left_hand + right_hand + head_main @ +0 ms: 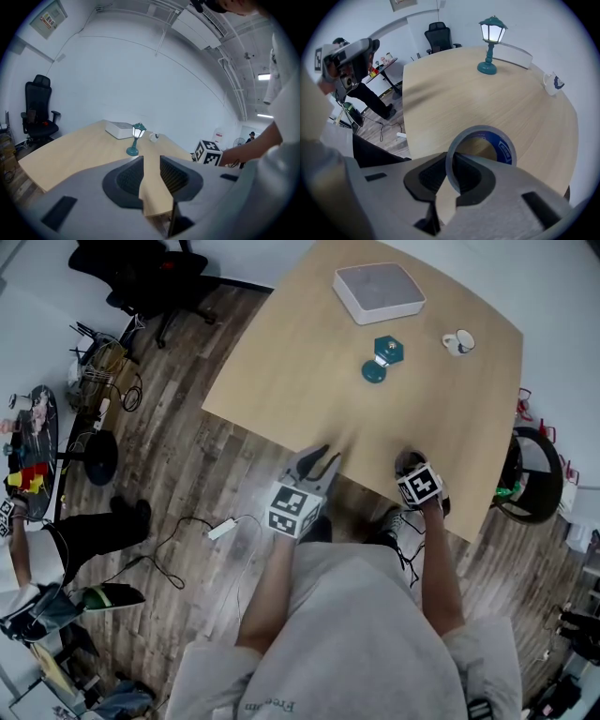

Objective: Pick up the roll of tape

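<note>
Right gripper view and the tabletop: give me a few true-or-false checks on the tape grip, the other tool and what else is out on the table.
1. The right tool has the wall of the roll of tape between its jaws, with one jaw inside the ring. True.
2. The lamp stands upright on the table. True.
3. The left tool grips the lamp. False: its jaws stand apart, with only bare table showing between them, and the lamp stands well beyond them.
4. The mug sits on top of the white box. False: it stands on the table, apart from the box.
</note>
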Available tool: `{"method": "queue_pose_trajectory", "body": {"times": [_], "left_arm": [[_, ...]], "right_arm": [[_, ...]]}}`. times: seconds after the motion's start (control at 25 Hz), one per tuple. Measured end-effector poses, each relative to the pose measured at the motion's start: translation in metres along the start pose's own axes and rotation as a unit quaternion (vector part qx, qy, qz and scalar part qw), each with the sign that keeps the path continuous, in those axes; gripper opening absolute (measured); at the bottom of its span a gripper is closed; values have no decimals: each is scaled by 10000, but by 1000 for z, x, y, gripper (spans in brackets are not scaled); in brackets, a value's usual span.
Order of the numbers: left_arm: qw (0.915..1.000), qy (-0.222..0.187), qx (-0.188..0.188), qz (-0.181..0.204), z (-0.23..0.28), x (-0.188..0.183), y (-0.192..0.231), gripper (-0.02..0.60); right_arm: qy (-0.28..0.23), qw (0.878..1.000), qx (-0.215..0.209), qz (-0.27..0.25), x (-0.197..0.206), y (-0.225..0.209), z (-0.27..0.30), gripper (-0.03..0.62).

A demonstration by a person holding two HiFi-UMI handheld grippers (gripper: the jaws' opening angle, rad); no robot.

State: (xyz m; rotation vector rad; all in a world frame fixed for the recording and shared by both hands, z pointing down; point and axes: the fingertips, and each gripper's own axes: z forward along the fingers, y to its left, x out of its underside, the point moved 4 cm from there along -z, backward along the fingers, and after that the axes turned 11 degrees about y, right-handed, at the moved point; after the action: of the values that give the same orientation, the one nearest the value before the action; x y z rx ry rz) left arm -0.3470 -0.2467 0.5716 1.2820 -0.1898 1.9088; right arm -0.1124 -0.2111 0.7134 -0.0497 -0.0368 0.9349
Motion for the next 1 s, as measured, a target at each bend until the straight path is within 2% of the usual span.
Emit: {"method": "queue_pose_trajectory", "body": {"times": [0.24,0.76,1.0], "left_arm": [[10000,44,34,44,3,0,-5,103],[9998,107,41,143,3,5,-17,103],[9998,114,-18,133,2,8,-21,101]], "right_arm": [[-105,9999,4,26,-1,-2,-3,44],[-663,9949,-604,452,2,-2,-12,43],[-743,9939,-648,489,5,-2,-14,43]]}}
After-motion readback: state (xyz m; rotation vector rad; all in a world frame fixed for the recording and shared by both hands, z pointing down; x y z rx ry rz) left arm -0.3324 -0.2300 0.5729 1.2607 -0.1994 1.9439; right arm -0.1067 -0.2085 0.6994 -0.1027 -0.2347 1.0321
